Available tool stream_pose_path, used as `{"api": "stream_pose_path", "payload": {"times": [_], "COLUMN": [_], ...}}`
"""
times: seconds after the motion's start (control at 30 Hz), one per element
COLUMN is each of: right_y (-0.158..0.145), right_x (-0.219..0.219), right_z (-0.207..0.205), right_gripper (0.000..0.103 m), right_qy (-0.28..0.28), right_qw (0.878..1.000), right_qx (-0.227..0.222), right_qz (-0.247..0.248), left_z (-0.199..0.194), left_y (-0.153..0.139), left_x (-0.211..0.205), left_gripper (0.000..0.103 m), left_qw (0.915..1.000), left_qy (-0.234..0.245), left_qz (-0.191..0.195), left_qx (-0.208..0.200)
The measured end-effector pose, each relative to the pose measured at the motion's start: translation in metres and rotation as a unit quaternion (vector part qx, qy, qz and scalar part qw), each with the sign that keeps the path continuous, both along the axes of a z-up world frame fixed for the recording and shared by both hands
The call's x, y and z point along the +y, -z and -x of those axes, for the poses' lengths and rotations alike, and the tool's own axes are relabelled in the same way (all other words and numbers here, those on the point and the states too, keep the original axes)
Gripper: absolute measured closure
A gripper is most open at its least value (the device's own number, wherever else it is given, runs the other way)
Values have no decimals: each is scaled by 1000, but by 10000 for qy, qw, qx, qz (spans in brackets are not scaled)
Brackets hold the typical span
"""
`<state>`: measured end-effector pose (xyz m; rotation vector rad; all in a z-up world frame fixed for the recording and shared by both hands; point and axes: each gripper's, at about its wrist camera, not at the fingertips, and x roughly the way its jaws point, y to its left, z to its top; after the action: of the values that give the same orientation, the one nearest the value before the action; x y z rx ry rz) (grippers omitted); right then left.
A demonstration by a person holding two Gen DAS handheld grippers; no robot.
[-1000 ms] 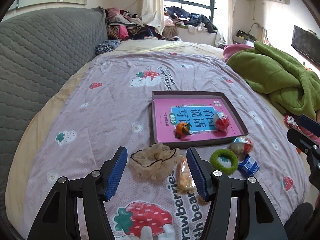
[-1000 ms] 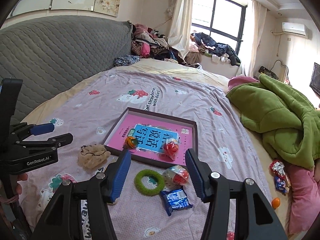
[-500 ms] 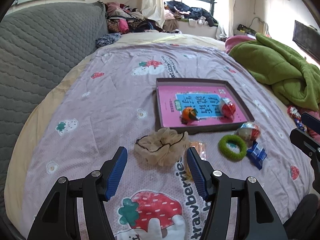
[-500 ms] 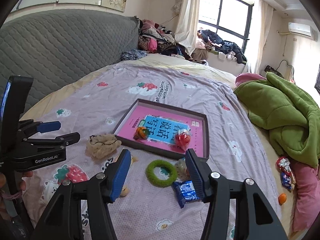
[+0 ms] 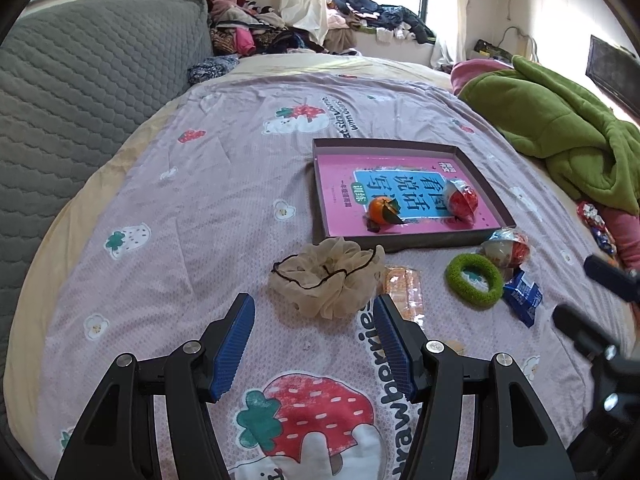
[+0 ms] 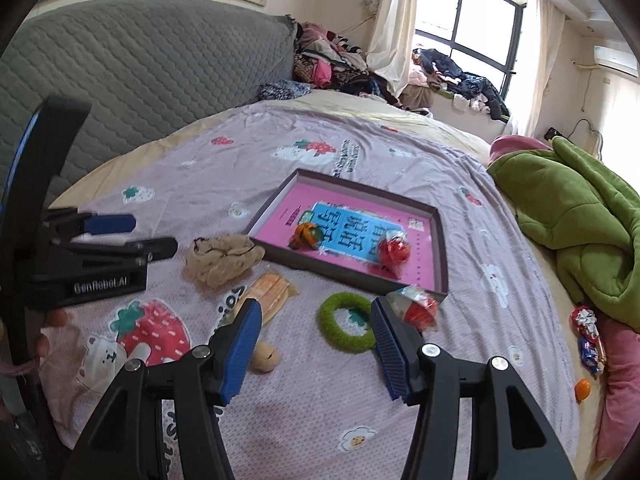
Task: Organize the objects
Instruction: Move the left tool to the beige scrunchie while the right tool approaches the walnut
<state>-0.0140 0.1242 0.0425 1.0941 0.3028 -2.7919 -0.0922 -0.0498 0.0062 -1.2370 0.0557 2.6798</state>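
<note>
A shallow dark tray [image 5: 486,178] [image 6: 440,248] with a pink book inside lies on the bed. An orange fruit [image 5: 382,210] [image 6: 306,236] and a red-and-clear ball [image 5: 464,198] [image 6: 394,252] sit in it. In front lie a beige scrunchie [image 5: 328,276] [image 6: 222,258], an orange snack packet [image 5: 404,288] [image 6: 272,290], a green ring [image 5: 474,280] [image 6: 346,322], a wrapped ball [image 5: 506,246] [image 6: 416,306] and a blue packet [image 5: 524,296]. My left gripper [image 5: 314,344] [image 6: 132,234] is open, just short of the scrunchie. My right gripper [image 6: 316,344] is open, near the green ring.
A green blanket [image 5: 560,128] [image 6: 580,208] is heaped on the bed's right side. Small wrapped sweets [image 6: 588,332] and a small orange thing [image 6: 583,389] lie beside a pink cushion. A tan round object [image 6: 264,356] lies by my right gripper's left finger. A grey quilted headboard [image 5: 80,92] runs along the left.
Both grippers have drawn back and risen a little, so the objects sit farther ahead. The scrunchie is no longer between my left fingers. Nothing was picked up.
</note>
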Motion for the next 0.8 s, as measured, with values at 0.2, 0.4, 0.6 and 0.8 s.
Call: {"api": "stream_pose_path", "payload": {"times": [0.2, 0.4, 0.6, 0.8], "right_y": [19, 32, 41, 51], "right_x": [-6, -11, -10, -10], "right_z": [-1, -2, -1, 0], "right_gripper": [46, 46, 46, 46], "right_qy": [-69, -149, -147, -165], "right_qw": [9998, 9995, 9992, 9988], "right_qx": [-162, -276, -368, -460], "right_qz": [-27, -54, -39, -8], "left_z": [3, 4, 5, 6], "left_y": [4, 9, 16, 21], "left_x": [-3, 0, 5, 11], "left_gripper": [40, 40, 40, 40], "left_qw": [10000, 9999, 9998, 9995], "left_qy": [-44, -20, 35, 90], "left_qz": [-2, 91, 166, 247], "left_qx": [-30, -64, -107, -153]}}
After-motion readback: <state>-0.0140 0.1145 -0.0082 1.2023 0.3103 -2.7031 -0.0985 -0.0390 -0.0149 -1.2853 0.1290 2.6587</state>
